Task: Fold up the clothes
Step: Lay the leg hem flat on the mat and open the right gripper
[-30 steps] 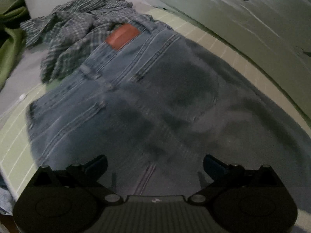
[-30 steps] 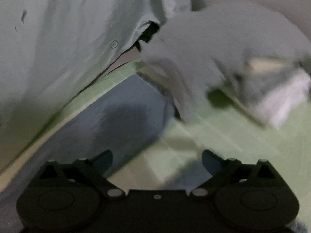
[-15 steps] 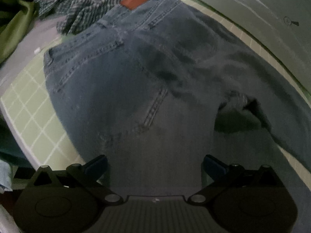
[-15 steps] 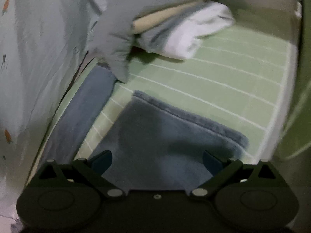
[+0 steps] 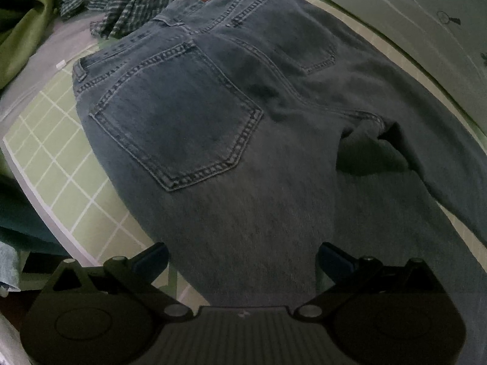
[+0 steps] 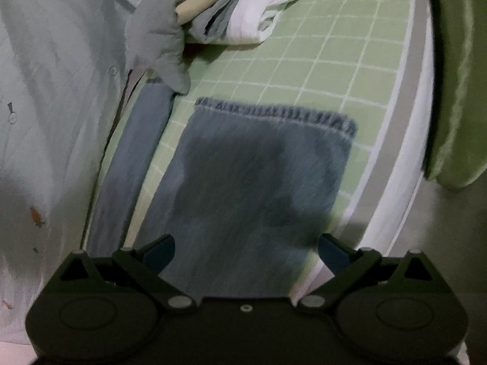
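While the jeans (image 5: 188, 115) are lying spread seat-up across the bed (image 6: 328, 70) for folding, both grippers' fingers (image 5: 152, 257) (image 6: 333, 251) are being held apart, gripping nothing.

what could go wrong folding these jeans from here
1. The jeans have a bunched fold of denim at the crotch; folding over it would likely trap a lump.
2. The plaid shirt lies against the waistband, so lifting that end may drag it along.
3. One leg hem lies flat, but the other leg runs along the pale bedding and under a grey cloth; the open right claw could snag those.
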Motion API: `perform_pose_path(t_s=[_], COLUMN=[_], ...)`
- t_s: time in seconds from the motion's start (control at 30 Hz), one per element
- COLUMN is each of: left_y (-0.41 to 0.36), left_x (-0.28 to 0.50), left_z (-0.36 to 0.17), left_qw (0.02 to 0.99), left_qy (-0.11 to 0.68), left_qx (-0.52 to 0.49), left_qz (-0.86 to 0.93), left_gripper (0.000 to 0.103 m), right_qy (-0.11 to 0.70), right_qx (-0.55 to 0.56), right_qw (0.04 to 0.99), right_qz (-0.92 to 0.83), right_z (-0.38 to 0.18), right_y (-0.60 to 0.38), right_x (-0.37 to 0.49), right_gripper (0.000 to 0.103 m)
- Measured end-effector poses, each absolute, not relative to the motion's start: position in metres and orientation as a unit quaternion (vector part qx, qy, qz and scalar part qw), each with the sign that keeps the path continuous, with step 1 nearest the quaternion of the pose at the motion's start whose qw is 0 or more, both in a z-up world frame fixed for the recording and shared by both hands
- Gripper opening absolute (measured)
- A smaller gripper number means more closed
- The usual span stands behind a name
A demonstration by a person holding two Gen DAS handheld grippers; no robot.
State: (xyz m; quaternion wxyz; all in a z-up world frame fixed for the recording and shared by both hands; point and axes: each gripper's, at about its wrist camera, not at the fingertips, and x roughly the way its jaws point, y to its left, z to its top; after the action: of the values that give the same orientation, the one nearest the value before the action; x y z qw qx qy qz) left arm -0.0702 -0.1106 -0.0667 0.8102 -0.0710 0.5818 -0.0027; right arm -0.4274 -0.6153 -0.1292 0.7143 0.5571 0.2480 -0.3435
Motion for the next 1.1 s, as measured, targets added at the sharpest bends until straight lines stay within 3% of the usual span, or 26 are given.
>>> perform_pose_path(t_s=[0.27,0.6,0.93,1.1], left_y=[-0.087,-0.005,0.04,0.05], left_x=[-0.073,-0.063,-0.011,0.014], left_z=[-0.065,-0.064,-0.07,-0.073], left_qw=[0.813,0.809,0.805,0.807], left_qy=[0.575,0.55,0.524,0.516], left_qx=[-0.093,-0.196,-0.257,-0.266], left_qz=[0.003,0.071,0.105,0.109], left_gripper=[0.103,0.103,0.102,0.091], right_qy=[0.251,0.226,0.209,0.176], right_qx=[0.573,0.616,0.609,0.594], right_qw=[0.716,0.701,0.695,0.686], right_qz=[-0.311,-0.279,-0.319,-0.381], right_z=[-0.131,-0.138,-0.134,-0.13], right_y=[-0.601,-0.571,-0.557,-0.561], right_x=[-0.412,-0.394,-0.378,-0.385], right_gripper=[0.102,0.102,0.103,0.102])
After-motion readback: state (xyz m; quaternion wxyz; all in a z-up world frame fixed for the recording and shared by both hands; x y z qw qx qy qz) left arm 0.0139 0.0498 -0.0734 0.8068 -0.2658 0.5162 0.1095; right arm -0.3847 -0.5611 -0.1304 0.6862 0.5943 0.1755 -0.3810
